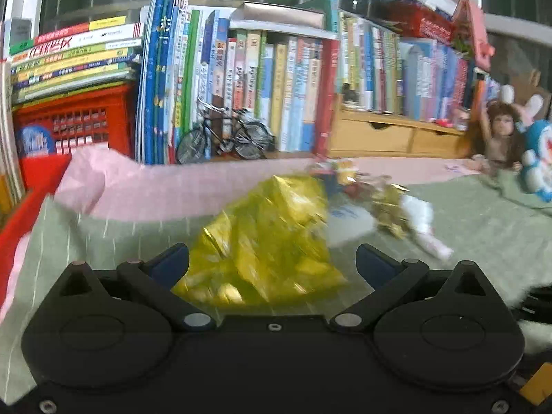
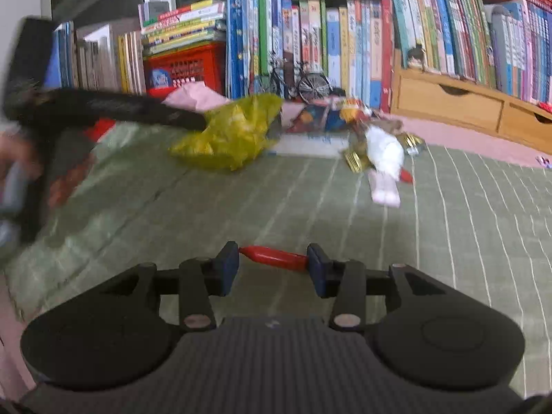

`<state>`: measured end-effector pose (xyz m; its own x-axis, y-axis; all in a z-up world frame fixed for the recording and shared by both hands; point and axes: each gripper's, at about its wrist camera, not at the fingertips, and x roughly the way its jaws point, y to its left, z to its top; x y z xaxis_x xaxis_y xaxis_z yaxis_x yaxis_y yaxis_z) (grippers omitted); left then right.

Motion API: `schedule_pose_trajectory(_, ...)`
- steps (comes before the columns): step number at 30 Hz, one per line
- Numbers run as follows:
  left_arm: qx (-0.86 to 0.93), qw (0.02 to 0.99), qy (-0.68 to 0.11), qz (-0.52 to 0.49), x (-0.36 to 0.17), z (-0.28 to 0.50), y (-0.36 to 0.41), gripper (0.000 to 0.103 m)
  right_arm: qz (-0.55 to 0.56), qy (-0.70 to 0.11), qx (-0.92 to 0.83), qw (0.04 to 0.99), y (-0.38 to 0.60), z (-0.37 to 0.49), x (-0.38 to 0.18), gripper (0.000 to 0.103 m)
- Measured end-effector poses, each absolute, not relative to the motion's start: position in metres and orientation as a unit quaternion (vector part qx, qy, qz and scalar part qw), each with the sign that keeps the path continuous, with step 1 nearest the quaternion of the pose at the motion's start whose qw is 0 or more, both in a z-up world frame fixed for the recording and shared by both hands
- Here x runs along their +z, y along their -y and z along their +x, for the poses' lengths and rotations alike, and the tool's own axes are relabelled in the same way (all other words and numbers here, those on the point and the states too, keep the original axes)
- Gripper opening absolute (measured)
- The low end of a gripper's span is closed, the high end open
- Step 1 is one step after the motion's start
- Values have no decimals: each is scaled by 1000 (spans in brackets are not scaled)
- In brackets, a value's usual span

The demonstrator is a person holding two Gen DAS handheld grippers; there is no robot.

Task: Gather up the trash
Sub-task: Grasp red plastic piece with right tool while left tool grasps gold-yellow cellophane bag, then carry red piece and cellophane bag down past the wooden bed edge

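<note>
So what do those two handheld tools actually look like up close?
Both are matte black plastic. The left tool and right tool each have two round housings, hinged black links with silver pivot pins, and dark blue finger pads. The right one's centre plate is ribbed.

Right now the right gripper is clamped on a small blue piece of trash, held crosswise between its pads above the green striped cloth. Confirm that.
Not quite: the piece is red, not blue. The right wrist view shows the right gripper holding a small red piece of trash crosswise between its pads, above the green striped cloth.
</note>
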<state>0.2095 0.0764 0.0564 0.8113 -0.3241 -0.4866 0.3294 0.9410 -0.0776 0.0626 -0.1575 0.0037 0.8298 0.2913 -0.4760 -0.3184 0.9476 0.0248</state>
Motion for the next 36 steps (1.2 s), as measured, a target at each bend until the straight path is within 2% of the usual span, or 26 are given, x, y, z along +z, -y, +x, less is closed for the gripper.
schedule_pose_trajectory(2, -166, 954, -250, 13, 45, 230, -74, 103, -21, -241, 162, 957, 162, 59, 2, 49)
schedule_pose_trajectory(8, -188, 929, -318, 19, 19, 276, -65, 103, -16, -236, 162, 958, 164, 57, 0, 53)
schedule_pose_trajectory(10, -188, 930, -314, 23, 18, 277, -64, 102, -20, -235, 160, 958, 162, 56, 0, 54)
schedule_pose_trajectory(11, -186, 931, -313, 27, 17, 276, -62, 97, -17, -236, 160, 958, 163, 56, 1, 54)
schedule_pose_trajectory(12, -182, 932, -310, 33, 17, 274, -61, 81, -12, -236, 161, 958, 165, 56, 1, 54)
schedule_pose_trajectory(13, -174, 936, -303, 37, 17, 271, -59, 70, -5, -236, 163, 958, 166, 57, 1, 55)
schedule_pose_trajectory(15, -168, 940, -295, 34, 21, 263, -58, 61, 4, -237, 165, 957, 169, 57, 1, 55)
schedule_pose_trajectory(18, -159, 943, -288, 37, 22, 253, -54, 55, 6, -234, 163, 958, 169, 56, 1, 55)
schedule_pose_trajectory(22, -141, 947, -288, 27, 25, 242, -49, 51, -5, -234, 158, 959, 166, 55, 1, 55)
schedule_pose_trajectory(27, -155, 946, -285, 14, 33, 220, -48, 51, 3, -233, 160, 959, 169, 55, 2, 48)
schedule_pose_trajectory(36, -120, 957, -260, -36, 58, 164, -69, 51, -14, -219, 162, 962, 167, 43, 15, 48)
